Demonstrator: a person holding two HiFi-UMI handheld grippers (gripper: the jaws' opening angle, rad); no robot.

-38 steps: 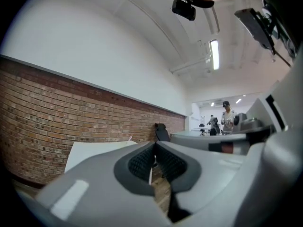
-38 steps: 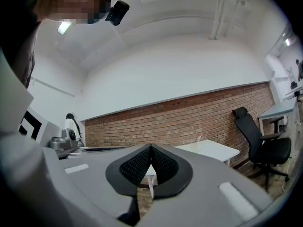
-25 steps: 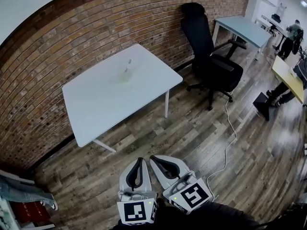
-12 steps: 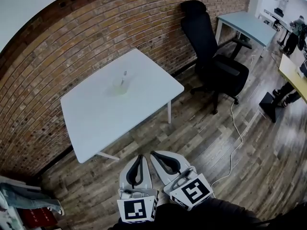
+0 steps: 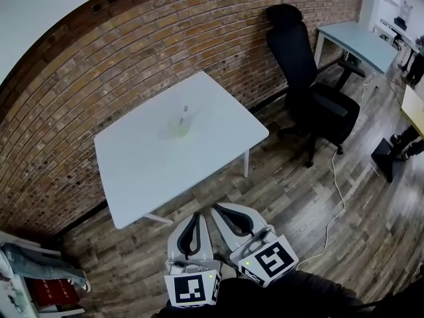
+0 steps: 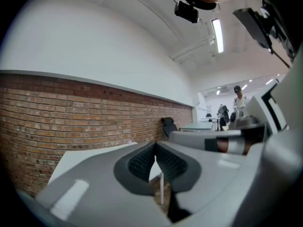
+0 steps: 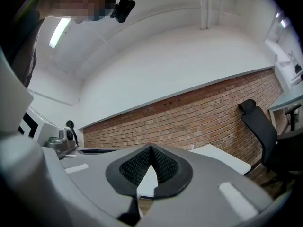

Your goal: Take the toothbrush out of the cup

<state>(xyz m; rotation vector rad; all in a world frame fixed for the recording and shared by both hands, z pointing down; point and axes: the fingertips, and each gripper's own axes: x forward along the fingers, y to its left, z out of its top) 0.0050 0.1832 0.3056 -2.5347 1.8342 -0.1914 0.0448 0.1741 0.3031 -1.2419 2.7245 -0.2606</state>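
A clear cup [image 5: 179,126] stands near the middle of the white table [image 5: 212,151], with a pale toothbrush [image 5: 185,112] standing upright in it. Both grippers hang over the wooden floor short of the table's near edge, side by side and pointing at it. The left gripper [image 5: 193,216] is shut with nothing between its fingertips, which meet in the left gripper view [image 6: 155,144]. The right gripper [image 5: 216,208] is likewise shut and empty, its tips touching in the right gripper view [image 7: 151,146]. The cup is well beyond both.
A brick wall [image 5: 99,78] runs behind the table. A black office chair [image 5: 311,91] stands to the right, a pale cable [image 5: 334,197] trails across the floor, and another table [image 5: 358,38] is at the far right. Clutter [image 5: 33,270] lies at the lower left.
The table, cup and chair have slid down and to the right in the head view as I approach. Both grippers stay shut and side by side.
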